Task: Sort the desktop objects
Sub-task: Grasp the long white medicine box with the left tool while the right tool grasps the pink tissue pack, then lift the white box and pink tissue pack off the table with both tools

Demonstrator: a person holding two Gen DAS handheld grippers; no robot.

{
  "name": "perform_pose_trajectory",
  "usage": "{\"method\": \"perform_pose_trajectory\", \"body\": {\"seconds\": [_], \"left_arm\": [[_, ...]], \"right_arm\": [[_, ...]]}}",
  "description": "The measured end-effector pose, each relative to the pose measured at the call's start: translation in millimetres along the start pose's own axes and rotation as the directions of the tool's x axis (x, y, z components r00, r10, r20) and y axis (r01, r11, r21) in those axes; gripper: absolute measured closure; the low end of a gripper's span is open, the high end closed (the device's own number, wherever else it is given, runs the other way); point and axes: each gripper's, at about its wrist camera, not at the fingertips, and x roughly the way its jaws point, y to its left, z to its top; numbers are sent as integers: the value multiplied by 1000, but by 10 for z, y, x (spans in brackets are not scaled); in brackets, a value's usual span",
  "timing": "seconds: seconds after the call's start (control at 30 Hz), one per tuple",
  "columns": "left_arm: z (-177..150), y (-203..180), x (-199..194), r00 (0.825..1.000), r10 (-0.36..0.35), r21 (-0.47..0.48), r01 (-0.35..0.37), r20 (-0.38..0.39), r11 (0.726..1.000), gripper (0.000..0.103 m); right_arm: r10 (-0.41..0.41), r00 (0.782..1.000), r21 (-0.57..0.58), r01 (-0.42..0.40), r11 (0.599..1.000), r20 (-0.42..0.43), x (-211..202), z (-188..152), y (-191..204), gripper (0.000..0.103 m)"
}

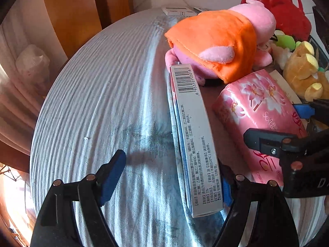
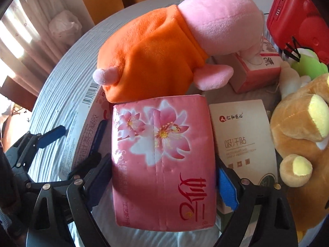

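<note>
Left wrist view: the left gripper (image 1: pixel 170 177) stands spread wide, gripping nothing; the medicine box (image 1: pixel 193 140) lies on the grey cloth (image 1: pixel 92 103) against its right finger, well clear of the left one. Right wrist view: the right gripper (image 2: pixel 164 177) clasps the pink tissue pack (image 2: pixel 162 160) between both pads, just below the pig plush (image 2: pixel 164 47).

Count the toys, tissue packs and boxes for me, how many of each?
Plush toys: 3, the pig, the bear, the green one.
Tissue packs: 2, big and small.
Flat boxes: 2, barcode box, white box.
Red case: 1.
Total: 8.
</note>
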Motion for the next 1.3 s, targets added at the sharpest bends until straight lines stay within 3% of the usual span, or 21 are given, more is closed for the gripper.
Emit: {"method": "perform_pose_trajectory", "body": {"seconds": [0.1,0.23,0.37,0.4,0.47,0.5,0.53,0.7,0.77,0.9,1.03,1.17,1.2,1.27,1.3], "left_arm": [[-3,9,26,1000,-3,3,3,-8,1000,24],[-32,10,42,1000,-5,17,5,-8,1000,24],[-74,27,50,1000,-12,24,12,7,1000,24],[-87,27,45,1000,-20,29,20,18,999,28],[-128,-29,1,997,-52,72,49,48,996,54],[-155,-71,-24,996,-66,94,61,55,994,74],[-188,-116,-49,996,-62,120,54,64,991,77],[-340,-88,-251,986,-121,161,102,114,982,79],[-357,-38,-331,978,-180,163,162,105,973,79],[-363,44,-443,976,-163,153,140,144,978,79],[-318,-20,-645,972,-159,184,127,172,975,89],[-51,-233,-484,982,-164,213,142,90,967,90],[-75,-237,-482,986,-129,207,104,108,973,90],[-79,-202,-487,988,-86,187,60,130,980,87],[-66,-192,-466,989,-83,171,61,126,983,72]], "right_arm": [[-16,1000,18,16,1000,1,13,-13,0,11],[-95,995,15,96,995,-42,117,12,66,7],[-29,999,70,30,997,-16,130,-28,-8,10],[-23,999,72,24,997,-24,163,-53,-20,11],[-8,1000,84,7,996,12,140,-109,-51,12],[1,1000,84,-4,996,25,116,-139,-56,13],[13,999,76,-15,997,34,87,-173,-47,13],[53,992,23,-56,998,114,-192,-404,19,13],[51,986,23,-55,998,159,-345,-477,16,13],[29,975,54,-42,998,218,-563,-554,-72,13],[33,971,107,-60,992,239,-704,-635,-252,13],[42,970,153,-81,985,238,-834,-769,-387,13],[40,972,160,-78,984,232,-821,-793,-391,13],[42,972,169,-83,982,230,-808,-852,-383,13],[43,972,172,-84,981,230,-798,-855,-380,13]]}}
